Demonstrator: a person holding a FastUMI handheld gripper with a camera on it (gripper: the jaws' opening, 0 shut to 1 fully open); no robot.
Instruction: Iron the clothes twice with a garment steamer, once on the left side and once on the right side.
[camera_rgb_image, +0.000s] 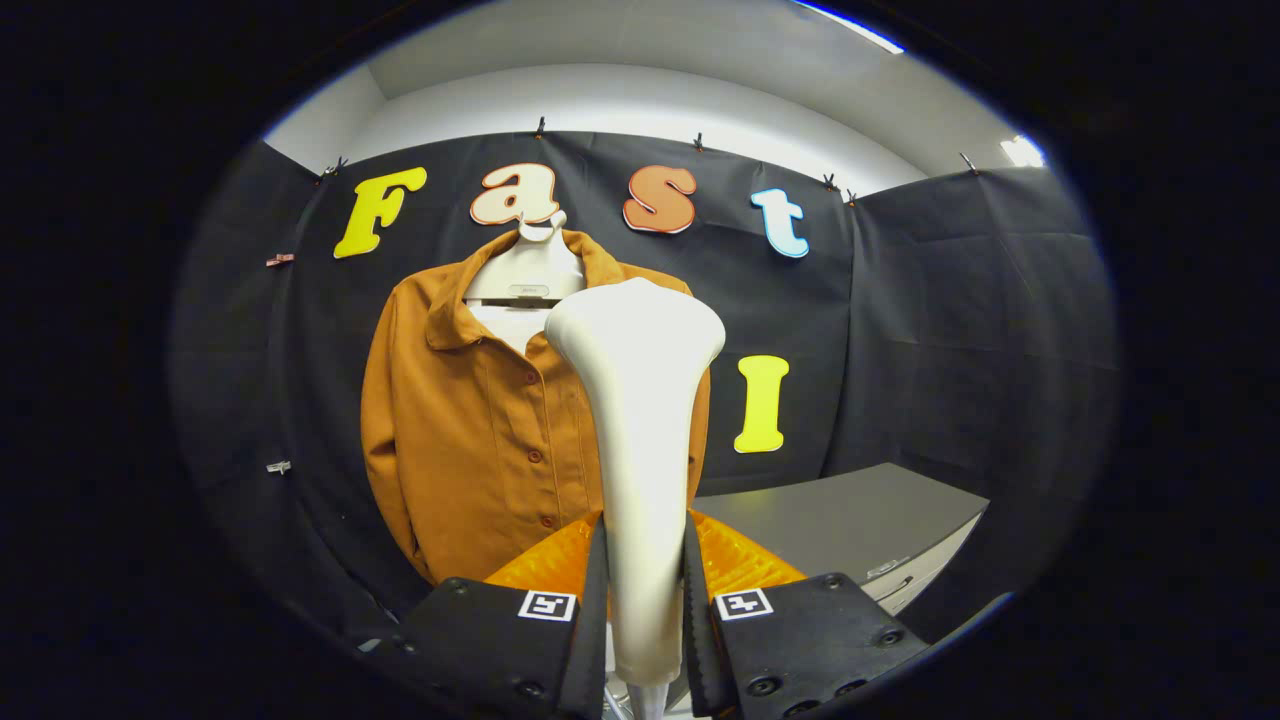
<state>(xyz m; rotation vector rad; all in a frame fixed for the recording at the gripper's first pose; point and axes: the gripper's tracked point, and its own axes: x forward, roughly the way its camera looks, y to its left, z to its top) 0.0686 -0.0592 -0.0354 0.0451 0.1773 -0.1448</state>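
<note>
With both fingers pressed against its sides, the garment steamer (638, 400) sits clamped in the tongs (646, 610), standing upright between them. Steamer body is smooth, glossy off-white plastic: slim handle at the grip, flaring upward into a broad, rounded head with soft corners. Finger pads (735, 565) show a ribbed, ridged texture where they meet the handle; each finger housing carries a small square marker on a matte, bolted plate.

Beyond the steamer head hangs the shirt (470, 430), rust-orange woven fabric, matte, with a fold-down collar and a button placket running down the front with round matching buttons. Fabric looks mostly flat, slight creases along the placket and sleeve. It hangs on a pale, smooth plastic hanger (527, 275) with a wide shoulder form, hooked high on the black cloth wall (950, 330). Steamer head overlaps the shirt's right half from this angle; can't tell whether it touches the cloth.

Lower right, past the fingers, a grey table (850, 520) with a flat matte top and rounded corner.
</note>
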